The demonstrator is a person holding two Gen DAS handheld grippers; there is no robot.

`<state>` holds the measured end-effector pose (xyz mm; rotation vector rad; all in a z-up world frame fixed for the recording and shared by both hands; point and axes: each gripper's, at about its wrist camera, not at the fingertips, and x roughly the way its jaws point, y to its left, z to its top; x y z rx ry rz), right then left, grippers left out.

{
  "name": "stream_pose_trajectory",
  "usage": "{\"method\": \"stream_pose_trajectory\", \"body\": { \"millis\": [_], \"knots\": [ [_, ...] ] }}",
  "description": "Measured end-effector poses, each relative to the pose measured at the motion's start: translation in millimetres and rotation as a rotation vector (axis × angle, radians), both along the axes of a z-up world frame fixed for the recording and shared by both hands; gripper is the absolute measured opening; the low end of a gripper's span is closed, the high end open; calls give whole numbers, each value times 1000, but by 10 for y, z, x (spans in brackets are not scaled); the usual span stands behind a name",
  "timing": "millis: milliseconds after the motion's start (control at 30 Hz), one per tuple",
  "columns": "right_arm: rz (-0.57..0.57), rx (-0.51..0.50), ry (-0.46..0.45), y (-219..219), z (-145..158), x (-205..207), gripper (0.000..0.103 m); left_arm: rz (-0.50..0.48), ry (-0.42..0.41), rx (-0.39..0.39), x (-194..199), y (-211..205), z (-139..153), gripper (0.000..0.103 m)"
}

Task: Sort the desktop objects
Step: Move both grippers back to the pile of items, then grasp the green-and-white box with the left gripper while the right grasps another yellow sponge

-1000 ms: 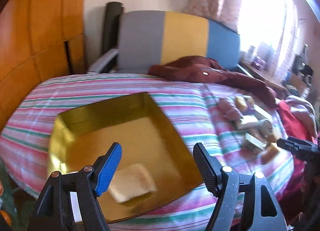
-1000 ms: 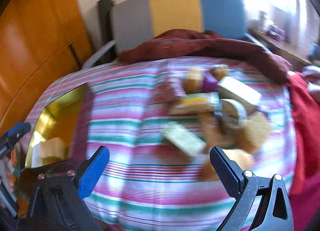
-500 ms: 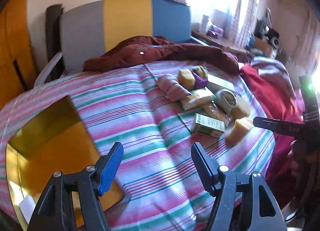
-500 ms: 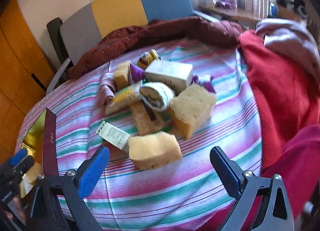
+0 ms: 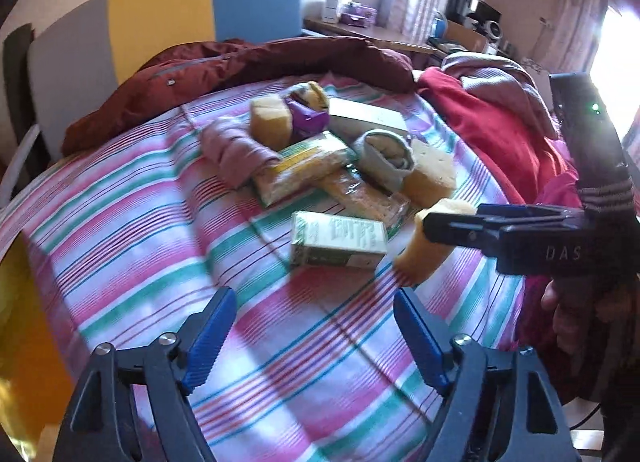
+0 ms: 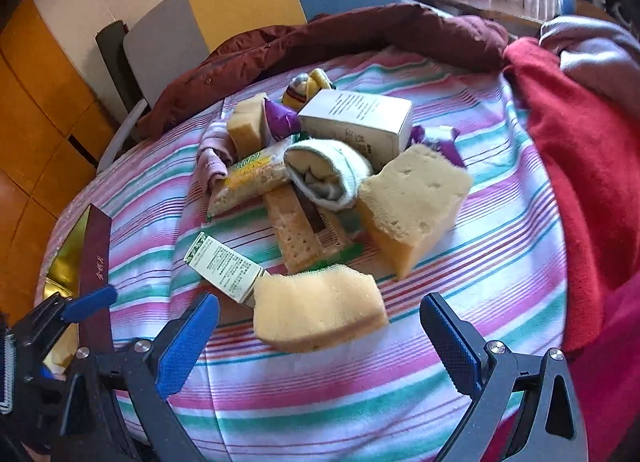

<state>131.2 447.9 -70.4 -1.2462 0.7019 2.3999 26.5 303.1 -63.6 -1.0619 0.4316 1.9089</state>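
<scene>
Left gripper (image 5: 314, 332) is opening wide over bare striped cloth (image 5: 140, 229), lower centre. Right gripper (image 6: 320, 336) gapes wide around the nearest yellow sponge (image 6: 318, 316), pads not touching.

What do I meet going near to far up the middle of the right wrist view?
Flat yellow sponge → biscuit packet → rolled pale-green sock → white printed carton → maroon jacket.

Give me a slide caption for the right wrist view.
Open right gripper approaching a yellow sponge at the near edge of a clutter pile on striped cloth.
</scene>
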Motion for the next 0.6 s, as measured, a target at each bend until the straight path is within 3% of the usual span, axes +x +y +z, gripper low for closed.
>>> {"method": "stream_pose_trajectory", "body": {
  "millis": [367,467,600],
  "knots": [
    [-18,-53,30,78,-90,-67,95,-52,65,-46,-71,401,-225,89],
    [-33,-83,41,119,-109,-54,94,-69,85,-48,-58,465,-257,99],
    [-36,-113,62,145,-111,-46,94,-90,87,-69,-75,577,-344,100]
  ]
}}
